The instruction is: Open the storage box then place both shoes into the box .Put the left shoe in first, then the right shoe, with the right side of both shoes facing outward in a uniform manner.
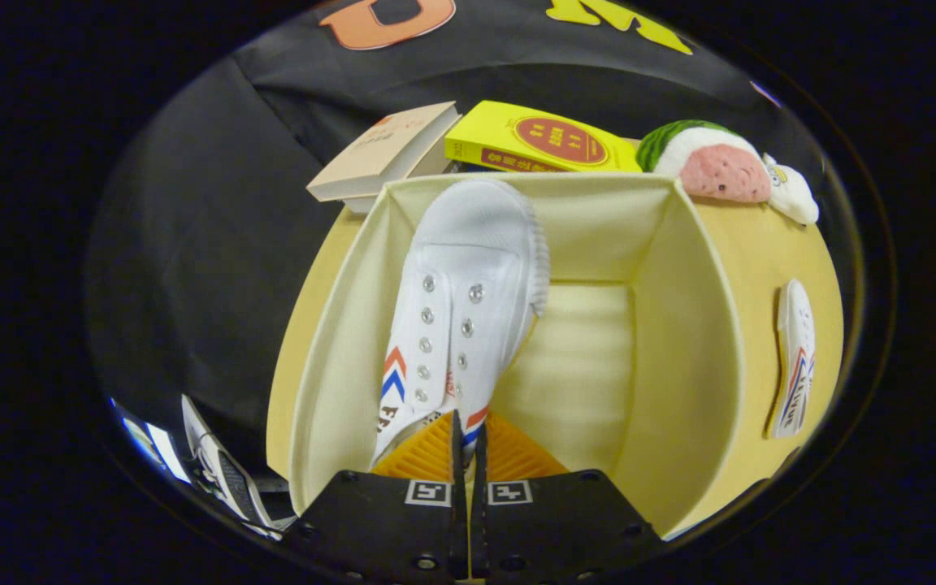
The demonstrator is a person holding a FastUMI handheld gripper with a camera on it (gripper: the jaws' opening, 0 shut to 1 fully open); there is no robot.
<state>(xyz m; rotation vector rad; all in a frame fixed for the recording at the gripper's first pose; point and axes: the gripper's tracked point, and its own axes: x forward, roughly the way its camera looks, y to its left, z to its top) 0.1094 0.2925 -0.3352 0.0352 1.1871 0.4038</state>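
Gripper point(465, 435) jaws nearly together, pinching the heel rim of a white shoe point(456, 313) w/ both fingers on it. Shoe hangs toe-away inside the open box point(683, 341), toward its left wall, toe near the far wall; right half of box floor bare. 2nd shoe point(795, 357) lies on the table point(760, 252) just outside the box's right wall, well apart from the gripper. Beyond the box: beige book point(383, 150), yellow book point(537, 138), watermelon plush point(712, 162) at far right.

Beige book point(385, 152), yellow book point(537, 140) and watermelon plush point(712, 162) side by side.
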